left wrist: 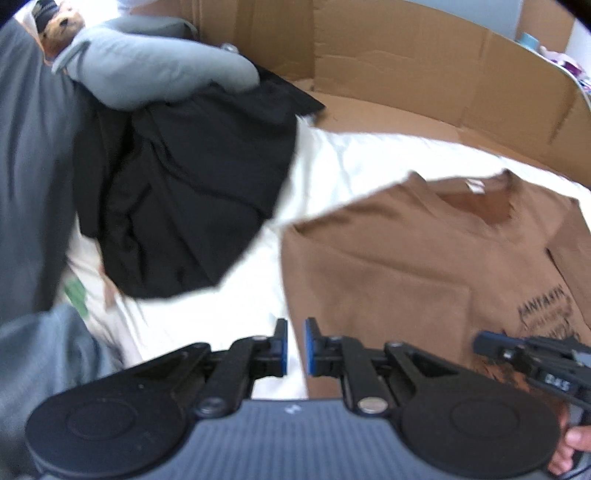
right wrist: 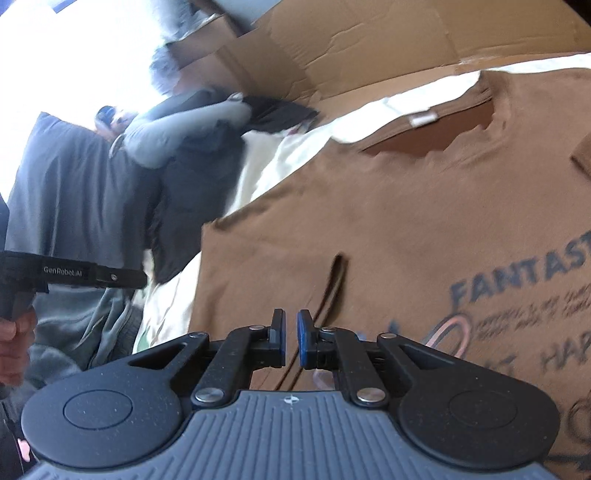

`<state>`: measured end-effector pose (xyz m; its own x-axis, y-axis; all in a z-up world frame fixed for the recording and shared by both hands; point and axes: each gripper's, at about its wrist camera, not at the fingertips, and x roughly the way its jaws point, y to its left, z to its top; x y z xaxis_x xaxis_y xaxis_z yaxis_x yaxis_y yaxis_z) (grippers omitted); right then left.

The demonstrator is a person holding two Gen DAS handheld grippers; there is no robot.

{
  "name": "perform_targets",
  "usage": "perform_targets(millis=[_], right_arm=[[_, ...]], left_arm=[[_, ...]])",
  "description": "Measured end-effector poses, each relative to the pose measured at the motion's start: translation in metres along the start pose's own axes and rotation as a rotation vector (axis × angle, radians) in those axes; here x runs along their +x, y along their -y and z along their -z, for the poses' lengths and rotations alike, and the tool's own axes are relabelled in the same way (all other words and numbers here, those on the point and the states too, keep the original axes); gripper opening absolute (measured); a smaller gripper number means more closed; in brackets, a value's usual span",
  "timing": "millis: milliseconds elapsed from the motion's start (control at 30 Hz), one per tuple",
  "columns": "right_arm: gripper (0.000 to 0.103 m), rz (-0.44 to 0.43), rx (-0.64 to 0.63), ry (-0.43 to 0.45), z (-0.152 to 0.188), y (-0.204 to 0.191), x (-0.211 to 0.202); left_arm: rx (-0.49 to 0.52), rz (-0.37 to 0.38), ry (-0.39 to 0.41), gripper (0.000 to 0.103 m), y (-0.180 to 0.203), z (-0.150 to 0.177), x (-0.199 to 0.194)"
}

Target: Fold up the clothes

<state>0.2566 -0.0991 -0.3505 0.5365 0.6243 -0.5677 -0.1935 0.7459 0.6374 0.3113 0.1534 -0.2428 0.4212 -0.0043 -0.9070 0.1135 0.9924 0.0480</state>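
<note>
A brown T-shirt (left wrist: 406, 258) with dark printed lettering lies flat on a white sheet (left wrist: 240, 295), collar away from me and one sleeve folded in. My left gripper (left wrist: 296, 343) hovers over the shirt's left edge, its jaws nearly together with only a narrow slit and nothing between them. In the right wrist view my right gripper (right wrist: 291, 339) hangs over the brown T-shirt (right wrist: 369, 221) beside a dark crease, pinched just as narrowly and empty. The right gripper (left wrist: 484, 341) also shows at the right of the left wrist view. The left gripper (right wrist: 110, 277) pokes in from the left of the right wrist view.
A crumpled black garment (left wrist: 184, 192) lies left of the shirt, with a grey garment (left wrist: 147, 66) on top and a teddy bear (left wrist: 62, 29) behind. Grey cloth (left wrist: 29, 184) piles up at the far left. Cardboard walls (left wrist: 406, 55) stand at the back. A hand (right wrist: 14, 339) holds the left gripper.
</note>
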Motion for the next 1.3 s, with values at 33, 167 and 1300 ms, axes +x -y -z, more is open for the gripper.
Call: perform_targets(millis=[33,167,1300], right_arm=[[0.006,-0.004,0.002,-0.004,0.004,-0.001,0.001],[0.006,-0.027,-0.055,-0.04,0.016,-0.013,0.003],[0.029,-0.03,-0.297,-0.133,0.02,-0.043,0.021]], left_arm=[[-0.004,0.013,0.003,0.011,0.003,0.007,0.002],[0.047,0.068,0.041,0.011,0.012,0.03,-0.006],[-0.223,0.182,0.192,0.01,-0.002,0.143,0.003]])
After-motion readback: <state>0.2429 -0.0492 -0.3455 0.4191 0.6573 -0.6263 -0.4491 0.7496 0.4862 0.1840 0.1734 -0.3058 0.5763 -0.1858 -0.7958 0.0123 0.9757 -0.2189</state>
